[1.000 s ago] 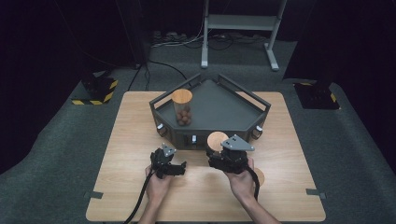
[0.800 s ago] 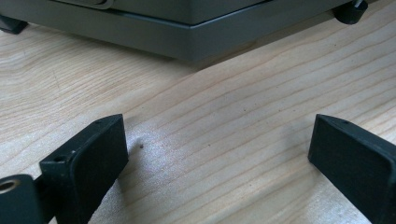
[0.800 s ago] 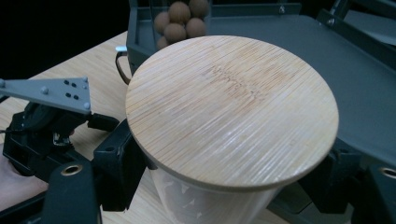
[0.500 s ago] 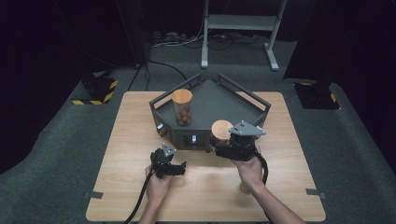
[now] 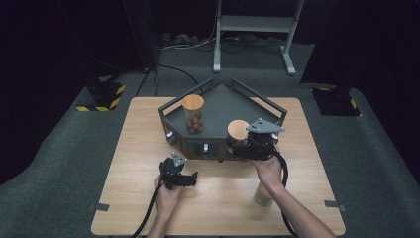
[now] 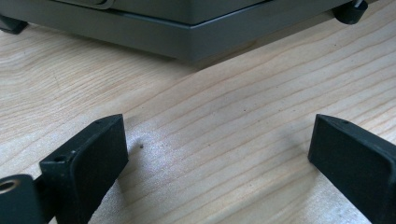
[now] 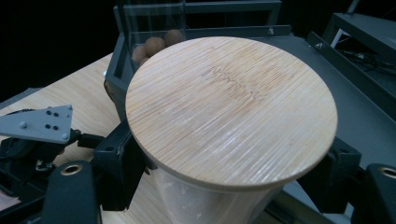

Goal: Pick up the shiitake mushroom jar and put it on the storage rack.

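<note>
The right hand-held gripper (image 5: 241,148) pinches the lidded jar (image 5: 238,132) above the tray (image 5: 225,106) rim at 5 o'clock, lowering and release judged next, while the left hand-held gripper (image 5: 190,178) rests spread on the tabletop (image 5: 133,148).

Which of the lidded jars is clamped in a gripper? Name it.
The jar with the bamboo lid at the tray's front right, clamped by the right gripper. The jar of brown balls stands untouched; a third jar stands on the table.

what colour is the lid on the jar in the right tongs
Light tan with fine wood grain: the lid shows best in the right gripper view.
</note>
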A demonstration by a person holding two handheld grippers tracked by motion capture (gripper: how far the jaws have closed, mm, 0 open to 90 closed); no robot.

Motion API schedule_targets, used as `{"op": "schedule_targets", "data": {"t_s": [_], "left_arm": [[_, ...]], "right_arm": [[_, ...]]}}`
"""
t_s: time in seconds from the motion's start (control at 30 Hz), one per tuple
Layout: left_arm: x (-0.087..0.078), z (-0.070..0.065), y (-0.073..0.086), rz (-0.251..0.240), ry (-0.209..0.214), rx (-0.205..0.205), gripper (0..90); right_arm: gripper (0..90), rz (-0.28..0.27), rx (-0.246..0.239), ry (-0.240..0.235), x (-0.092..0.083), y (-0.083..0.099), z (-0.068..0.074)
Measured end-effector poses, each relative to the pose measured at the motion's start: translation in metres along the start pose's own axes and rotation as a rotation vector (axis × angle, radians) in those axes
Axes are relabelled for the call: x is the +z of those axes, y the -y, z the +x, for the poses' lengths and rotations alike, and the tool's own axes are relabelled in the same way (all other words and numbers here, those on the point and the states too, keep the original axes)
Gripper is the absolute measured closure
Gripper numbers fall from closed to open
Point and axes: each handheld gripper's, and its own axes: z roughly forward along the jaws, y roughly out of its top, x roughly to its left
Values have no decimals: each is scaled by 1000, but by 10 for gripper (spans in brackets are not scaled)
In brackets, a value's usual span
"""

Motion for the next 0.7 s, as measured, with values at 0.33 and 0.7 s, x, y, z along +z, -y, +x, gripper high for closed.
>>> {"op": "schedule_targets", "data": {"t_s": [0.33, 0.7], "left_arm": [[0, 0, 0, 0, 0, -1, 46], [0, 0, 0, 0, 0, 0, 47]], "right_arm": [[256, 16, 15, -3, 8, -15, -15], [256, 13, 1, -36, 16, -26, -28]]}}
